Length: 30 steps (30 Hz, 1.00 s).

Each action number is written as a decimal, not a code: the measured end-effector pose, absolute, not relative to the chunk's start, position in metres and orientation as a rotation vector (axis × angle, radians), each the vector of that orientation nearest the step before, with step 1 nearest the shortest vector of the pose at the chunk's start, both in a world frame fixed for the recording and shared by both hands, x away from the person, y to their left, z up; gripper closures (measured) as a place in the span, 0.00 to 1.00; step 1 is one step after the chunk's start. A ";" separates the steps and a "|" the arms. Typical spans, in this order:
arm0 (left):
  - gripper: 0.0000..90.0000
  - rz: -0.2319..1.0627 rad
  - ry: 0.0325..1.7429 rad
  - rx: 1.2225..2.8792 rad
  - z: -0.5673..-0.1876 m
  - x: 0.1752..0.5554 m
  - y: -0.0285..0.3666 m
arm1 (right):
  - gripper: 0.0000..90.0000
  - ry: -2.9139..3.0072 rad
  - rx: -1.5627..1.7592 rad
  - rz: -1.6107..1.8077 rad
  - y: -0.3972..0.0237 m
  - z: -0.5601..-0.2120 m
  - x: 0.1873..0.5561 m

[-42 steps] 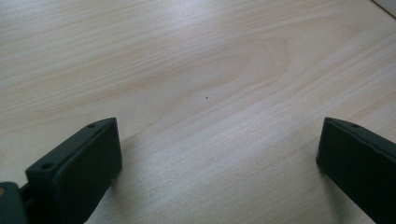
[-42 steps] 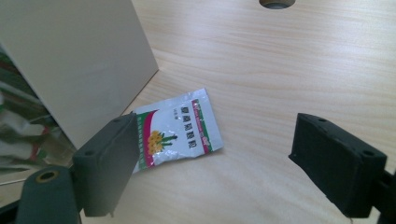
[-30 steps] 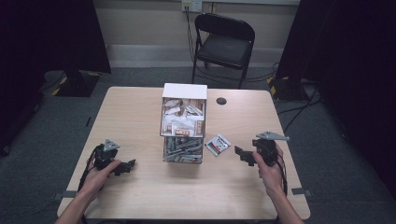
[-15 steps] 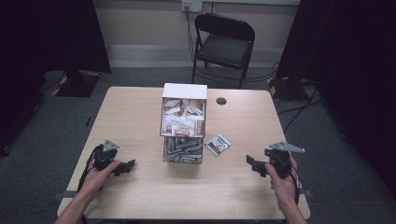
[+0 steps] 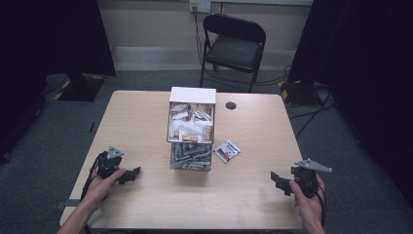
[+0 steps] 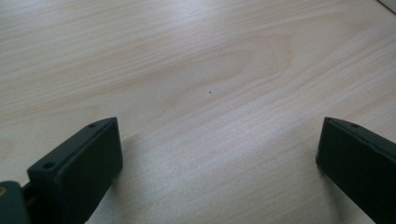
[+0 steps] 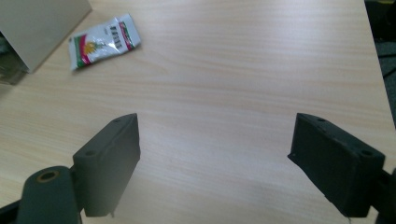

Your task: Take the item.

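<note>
One packet (image 7: 103,41) (barcode legible) beyond right claw (image 7: 214,163)

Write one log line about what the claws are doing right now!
left claw: open, empty | right claw: open, empty | small red-and-white sachet: flat on light wooden table, beside white box

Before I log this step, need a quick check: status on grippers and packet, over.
Left gripper open, empty. Right gripper open, empty, near table's right edge. Packet flat beside box, untouched. Nothing in the way.

Packet (image 7: 103,41): barcode visible, print too small to read.
</note>
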State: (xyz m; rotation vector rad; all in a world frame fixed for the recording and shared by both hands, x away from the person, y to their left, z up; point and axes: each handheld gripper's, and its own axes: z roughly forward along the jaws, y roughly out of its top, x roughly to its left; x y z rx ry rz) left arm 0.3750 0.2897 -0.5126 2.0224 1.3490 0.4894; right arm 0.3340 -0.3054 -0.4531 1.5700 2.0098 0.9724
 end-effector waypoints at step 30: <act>0.00 0.492 1.349 2.018 -0.513 0.373 0.291 | 0.00 2.032 1.581 0.760 -0.290 -0.498 0.331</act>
